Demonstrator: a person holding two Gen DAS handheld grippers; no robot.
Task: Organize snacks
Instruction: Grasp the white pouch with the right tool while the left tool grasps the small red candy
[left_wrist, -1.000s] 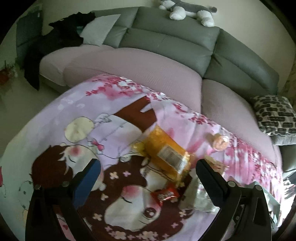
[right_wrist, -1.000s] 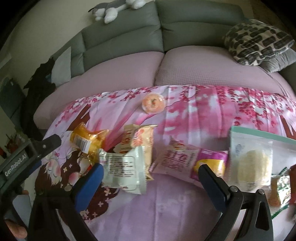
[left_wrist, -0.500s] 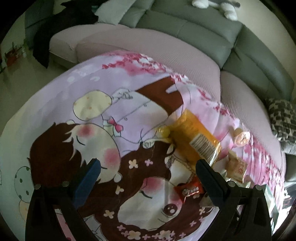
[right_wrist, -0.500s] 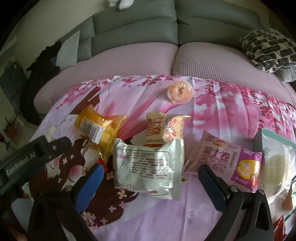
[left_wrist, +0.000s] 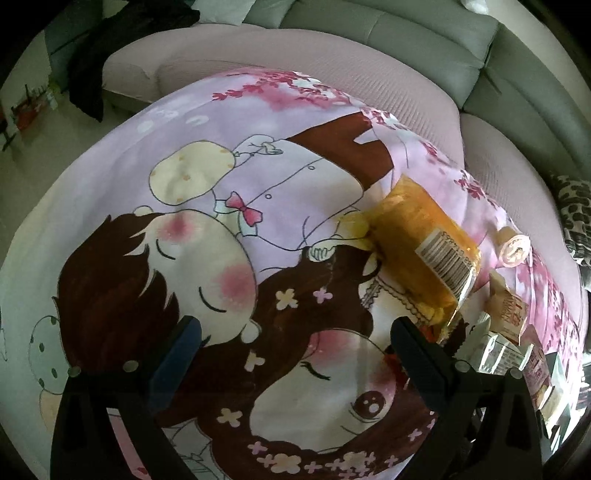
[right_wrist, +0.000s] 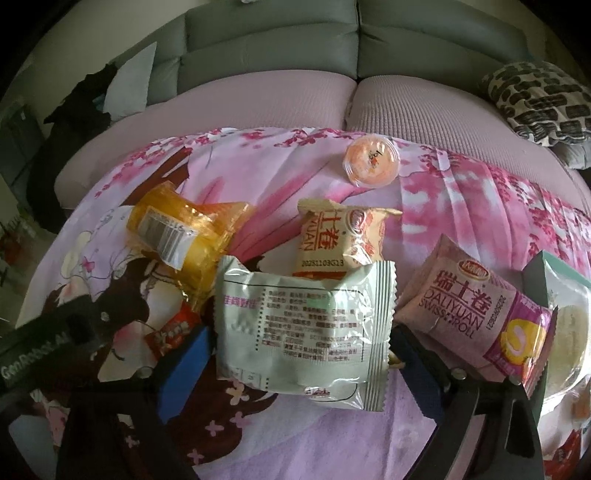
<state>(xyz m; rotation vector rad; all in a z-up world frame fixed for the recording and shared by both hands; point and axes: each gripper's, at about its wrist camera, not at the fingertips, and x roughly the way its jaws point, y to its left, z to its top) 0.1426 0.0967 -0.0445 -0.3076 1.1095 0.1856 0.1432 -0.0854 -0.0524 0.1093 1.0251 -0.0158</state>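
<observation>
Snacks lie scattered on the printed sheet; the pale green packet sits between our right tool jaws, which are closing but not yet pressing. We should pinch its flat middle squarely. Our left tool hangs open, empty.

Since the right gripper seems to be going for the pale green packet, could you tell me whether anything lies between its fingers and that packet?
Nothing visible does. The pale green packet lies between the closing fingers of the right gripper, on top of the beige snack packet.
</observation>
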